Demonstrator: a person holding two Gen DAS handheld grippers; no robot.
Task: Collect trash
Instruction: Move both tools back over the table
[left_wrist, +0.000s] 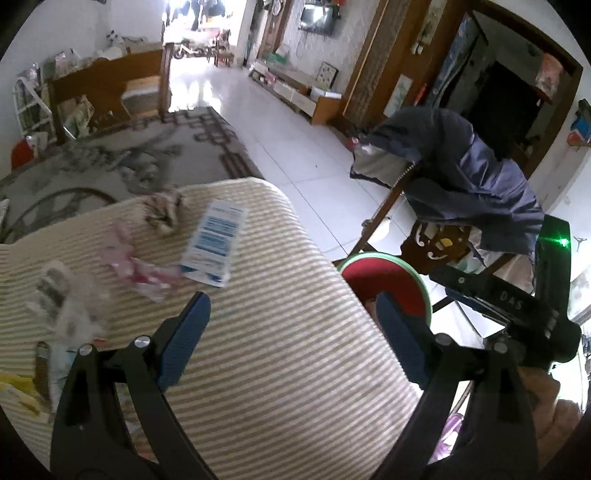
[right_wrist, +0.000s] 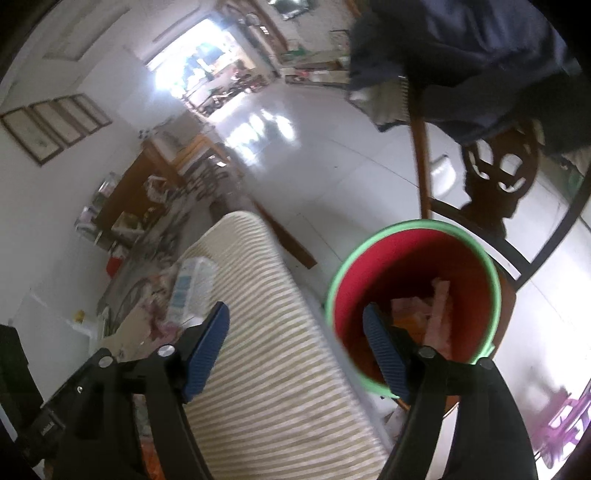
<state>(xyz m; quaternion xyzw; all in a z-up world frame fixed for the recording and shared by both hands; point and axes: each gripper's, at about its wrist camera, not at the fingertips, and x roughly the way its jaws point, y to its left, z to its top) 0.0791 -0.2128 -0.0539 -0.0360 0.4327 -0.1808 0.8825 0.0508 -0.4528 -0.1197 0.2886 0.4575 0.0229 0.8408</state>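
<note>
The jaws of the left gripper (left_wrist: 291, 325) are spread wide and nothing is held between them; only the striped cushion (left_wrist: 266, 350) is seen through the gap. The jaws of the right gripper (right_wrist: 297, 345) are likewise set wide apart and empty, one blue pad over the striped cushion (right_wrist: 266, 362) and the other over the mouth of the red bucket (right_wrist: 476, 258). Both grippers are angled downward and forward.

In the left wrist view, the trash is spread on the cushion at about ten to eleven o'clock from the jaws: a white and blue carton (left_wrist: 214, 247), a pink wrapper (left_wrist: 136, 266) just beside it, a crumpled wrapper (left_wrist: 164, 212) beyond, and a blurred white wad (left_wrist: 66, 306) at nine o'clock. The bucket (left_wrist: 384, 277), rimmed in green, is seen at two o'clock, beside the cushion's edge.

In the right wrist view, pinkish and orange scraps (right_wrist: 432, 314) lie inside the bucket. A wooden chair (right_wrist: 495, 184) draped with a dark blue jacket (right_wrist: 480, 55) stands behind it at twelve o'clock.
</note>
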